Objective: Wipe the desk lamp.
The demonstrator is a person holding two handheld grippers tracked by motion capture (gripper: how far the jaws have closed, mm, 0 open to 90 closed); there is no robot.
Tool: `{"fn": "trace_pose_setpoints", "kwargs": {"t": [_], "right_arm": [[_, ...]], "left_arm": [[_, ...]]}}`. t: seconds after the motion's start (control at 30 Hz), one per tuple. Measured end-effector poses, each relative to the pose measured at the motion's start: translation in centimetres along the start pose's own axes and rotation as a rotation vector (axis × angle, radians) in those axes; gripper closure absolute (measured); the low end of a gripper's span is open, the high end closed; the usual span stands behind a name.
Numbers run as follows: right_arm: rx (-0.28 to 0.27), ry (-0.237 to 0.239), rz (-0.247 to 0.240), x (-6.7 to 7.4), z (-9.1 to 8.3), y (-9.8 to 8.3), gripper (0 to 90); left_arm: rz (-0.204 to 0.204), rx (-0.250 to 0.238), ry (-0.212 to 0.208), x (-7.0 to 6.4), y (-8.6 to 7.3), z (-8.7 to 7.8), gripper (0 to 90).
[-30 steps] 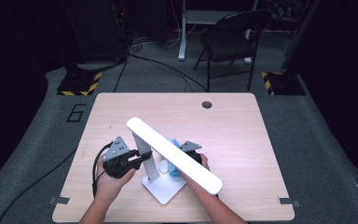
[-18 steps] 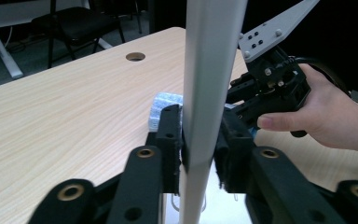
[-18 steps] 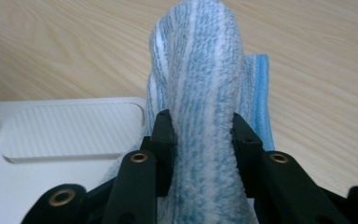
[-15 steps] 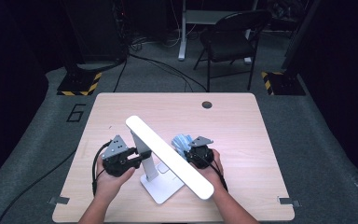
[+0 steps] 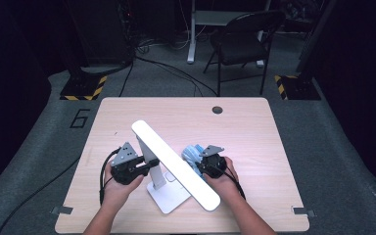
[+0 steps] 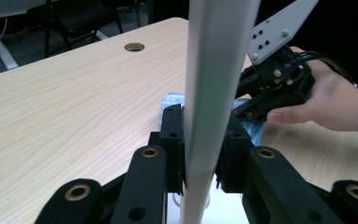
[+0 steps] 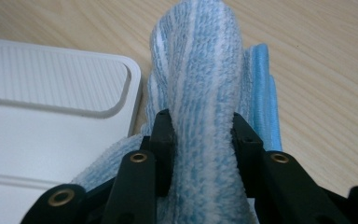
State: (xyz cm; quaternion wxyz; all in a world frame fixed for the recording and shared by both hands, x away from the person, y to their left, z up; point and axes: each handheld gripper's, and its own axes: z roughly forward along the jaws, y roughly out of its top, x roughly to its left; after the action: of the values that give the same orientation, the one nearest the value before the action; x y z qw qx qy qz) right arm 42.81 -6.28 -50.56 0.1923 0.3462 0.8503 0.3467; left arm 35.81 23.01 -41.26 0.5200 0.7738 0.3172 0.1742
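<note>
A white desk lamp stands on the table with its long bar head (image 5: 176,166) slanting over its flat base (image 5: 169,198). My left gripper (image 5: 149,166) comes in from the left; its jaws have just been closing and are shut on the lamp's upright post (image 6: 214,70), pads pressed on both sides (image 6: 200,140). Right of the head, my right gripper (image 5: 200,164) is shut on a folded blue and white striped cloth (image 5: 192,152). That cloth (image 7: 200,70) bulges up between its jaws (image 7: 204,135), next to the lamp's base (image 7: 51,107).
The light wooden table (image 5: 254,127) has a round cable hole (image 5: 217,109) near its far edge. A black folding chair (image 5: 245,39) and a dark cabinet stand on the grey floor beyond. Yellow and black striped feet sit at both far sides.
My right gripper has come out to the right from under the lamp's head, with the cloth in it. The head's near end has swung slightly toward the person. The left hand has stayed put.
</note>
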Motion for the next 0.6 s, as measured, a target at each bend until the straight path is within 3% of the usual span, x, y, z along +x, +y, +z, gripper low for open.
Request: {"fn": "trace_pose_setpoints", "kwargs": {"t": [0.17,0.3,0.4,0.43,0.53,0.6], "right_arm": [[0.006,-0.004,-0.012,-0.2,-1.1,-0.7,67.7],[0.004,0.022,0.033,-0.2,-1.5,-1.1,67.2],[-0.011,0.033,0.027,0.0,-1.2,-1.1,66.3],[-0.007,0.03,0.047,0.3,-1.1,-1.0,65.9],[-0.008,0.039,0.034,0.3,-0.8,-0.7,65.0],[-0.01,0.039,0.051,0.3,-0.6,-0.6,64.9]], "left_arm": [[0.002,-0.002,0.0,0.0,0.0,0.0,75.6],[0.003,-0.004,-0.014,0.2,-0.1,0.0,75.4],[-0.021,0.003,-0.031,0.3,-0.2,0.2,73.1],[-0.009,0.013,-0.027,0.2,-0.2,0.3,72.5],[0.007,0.009,-0.011,0.1,-0.4,0.7,75.0],[0.014,0.014,-0.02,0.1,-0.4,0.6,75.6]]}}
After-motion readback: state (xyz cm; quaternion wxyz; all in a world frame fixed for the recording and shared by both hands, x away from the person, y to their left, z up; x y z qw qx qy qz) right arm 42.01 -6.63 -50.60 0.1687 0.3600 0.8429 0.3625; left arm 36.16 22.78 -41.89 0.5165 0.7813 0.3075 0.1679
